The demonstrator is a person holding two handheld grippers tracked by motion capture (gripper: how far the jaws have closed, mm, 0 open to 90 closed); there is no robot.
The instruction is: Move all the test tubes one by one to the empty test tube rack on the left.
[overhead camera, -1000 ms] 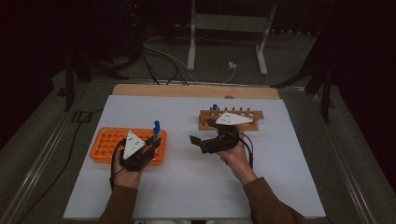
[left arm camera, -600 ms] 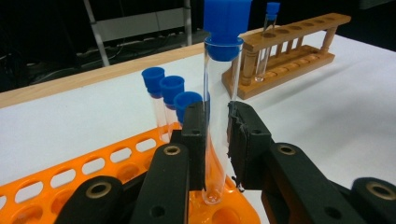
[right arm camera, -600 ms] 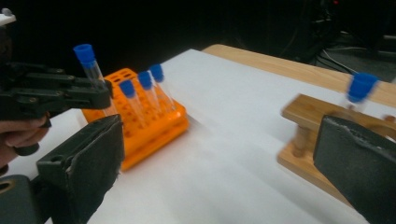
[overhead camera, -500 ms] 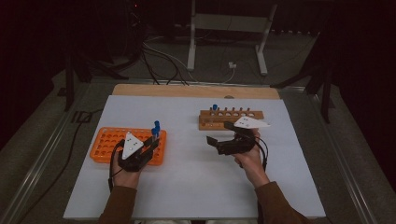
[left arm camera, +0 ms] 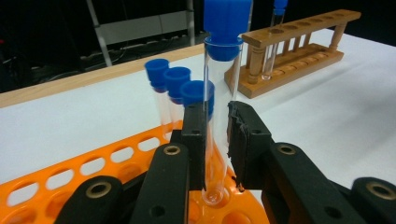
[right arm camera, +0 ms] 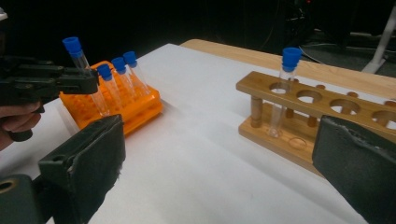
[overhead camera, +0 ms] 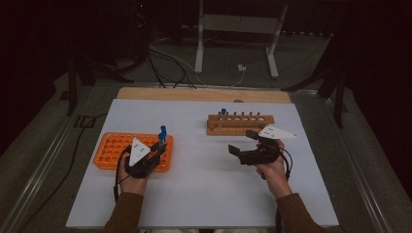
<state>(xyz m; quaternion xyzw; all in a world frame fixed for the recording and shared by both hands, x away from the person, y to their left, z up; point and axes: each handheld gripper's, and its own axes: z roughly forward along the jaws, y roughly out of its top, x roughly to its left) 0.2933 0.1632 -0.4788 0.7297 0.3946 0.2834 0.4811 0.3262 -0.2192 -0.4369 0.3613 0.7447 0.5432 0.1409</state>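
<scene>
So the setup is a white sheet [overhead camera: 204, 194] laid over a table, with a strip of bare light wood [overhead camera: 204, 94] showing along the far edge, and everything past that is a pretty dark room: grey floor, a tangle of cables [overhead camera: 165, 68] and the legs of a pale metal stand [overhead camera: 238, 43] behind the table. On the sheet's left side sits an orange tube rack [overhead camera: 116, 148], and the left gripper [left arm camera: 216, 135] is clamped on a clear test tube with a blue cap [left arm camera: 222, 116], held upright with its round bottom at one of the rack's near holes. Three more blue-capped tubes [left arm camera: 175, 93] stand in the rack right behind it. Over on the right there's a wooden rack [overhead camera: 240, 124] with a single capped tube [overhead camera: 223, 115] in its left end hole. The right gripper [overhead camera: 243, 143] is just in front of that wooden rack, jaws spread wide with nothing between them, pointing toward the orange rack.
</scene>
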